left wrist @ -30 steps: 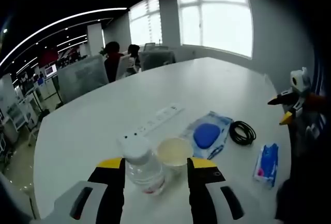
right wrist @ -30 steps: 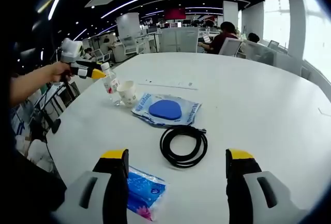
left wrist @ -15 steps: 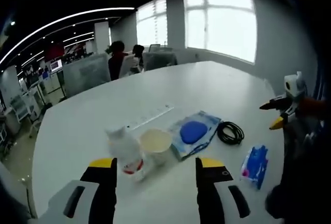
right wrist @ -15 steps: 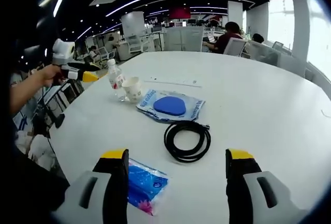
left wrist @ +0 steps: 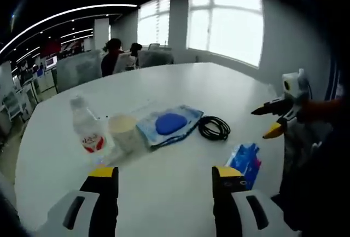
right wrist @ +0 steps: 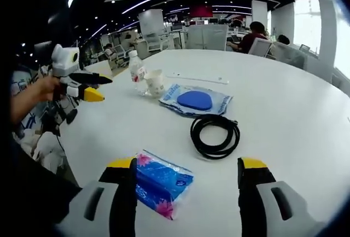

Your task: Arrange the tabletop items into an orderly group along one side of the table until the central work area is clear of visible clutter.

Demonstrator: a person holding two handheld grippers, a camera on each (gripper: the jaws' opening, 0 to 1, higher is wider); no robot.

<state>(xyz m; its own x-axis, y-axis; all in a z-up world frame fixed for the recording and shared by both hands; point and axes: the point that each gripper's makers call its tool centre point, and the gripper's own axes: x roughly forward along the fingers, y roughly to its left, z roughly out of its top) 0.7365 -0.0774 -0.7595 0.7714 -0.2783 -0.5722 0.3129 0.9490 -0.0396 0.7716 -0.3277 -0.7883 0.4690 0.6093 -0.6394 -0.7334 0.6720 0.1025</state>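
Observation:
On the white round table stand a small water bottle with a red label and a paper cup, side by side. Beside them lie a clear bag with a blue pad, a coiled black cable and a blue tissue pack. My left gripper is open and empty, drawn back from the bottle. My right gripper is open, with the tissue pack just ahead of its left jaw. The same bottle, cup, bag and cable appear in the right gripper view.
A white power strip lies beyond the bag. The left gripper comes in at the left of the right gripper view, held by a hand. The right gripper enters the left gripper view at the right. Seated people and desks fill the office behind.
My left gripper has let go of the bottle and pulled back; the bottle now stands apart, left of the cup. My right gripper has moved closer to the tissue pack.

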